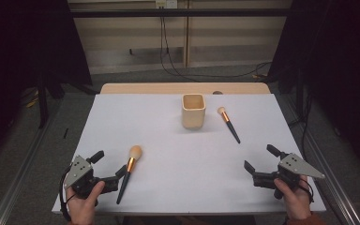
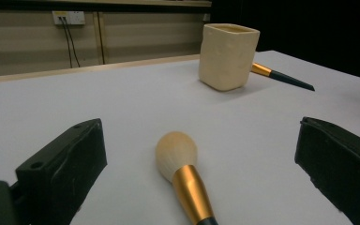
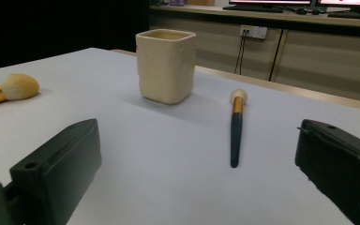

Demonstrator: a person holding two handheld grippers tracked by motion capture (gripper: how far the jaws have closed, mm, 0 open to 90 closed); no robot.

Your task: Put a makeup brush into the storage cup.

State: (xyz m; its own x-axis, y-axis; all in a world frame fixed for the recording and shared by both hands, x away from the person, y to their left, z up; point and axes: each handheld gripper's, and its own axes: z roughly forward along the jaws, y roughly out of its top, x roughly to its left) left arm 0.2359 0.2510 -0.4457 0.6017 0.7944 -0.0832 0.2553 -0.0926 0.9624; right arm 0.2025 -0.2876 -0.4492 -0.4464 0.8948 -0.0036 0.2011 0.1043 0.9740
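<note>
A large makeup brush (image 1: 130, 169) lies flat on the white table (image 1: 178, 183), near its front left corner. It has a full, rounded head of pale peach bristles, a shiny gold ferrule that tapers down from the head, and a slim dark handle; in the left gripper view the bristles look soft and dense, and the gold collar catches the light. The head points away from the person and the handle runs back toward the table's front edge.

The left tongs (image 1: 108, 163) sit at that corner, held in the person's left hand (image 1: 82, 205), with the jaws spread wide apart. From the left gripper view the brush's head and ferrule lie between the two black jaws, touching neither, though from above one jaw tip stands just beside the handle and contact there is hard to rule out.

The right tongs (image 1: 259, 157) rest near the front right corner in the right hand (image 1: 292, 197), jaws likewise standing apart with nothing between them but bare table.

A second, smaller brush (image 1: 228, 123) lies farther back on the right, with a small pale head, a gold collar and a thin dark handle angled toward the right tongs. Just to its left stands a cream, square-mouthed cup (image 1: 193, 111), upright, near the table's back middle, well apart from the large brush.
</note>
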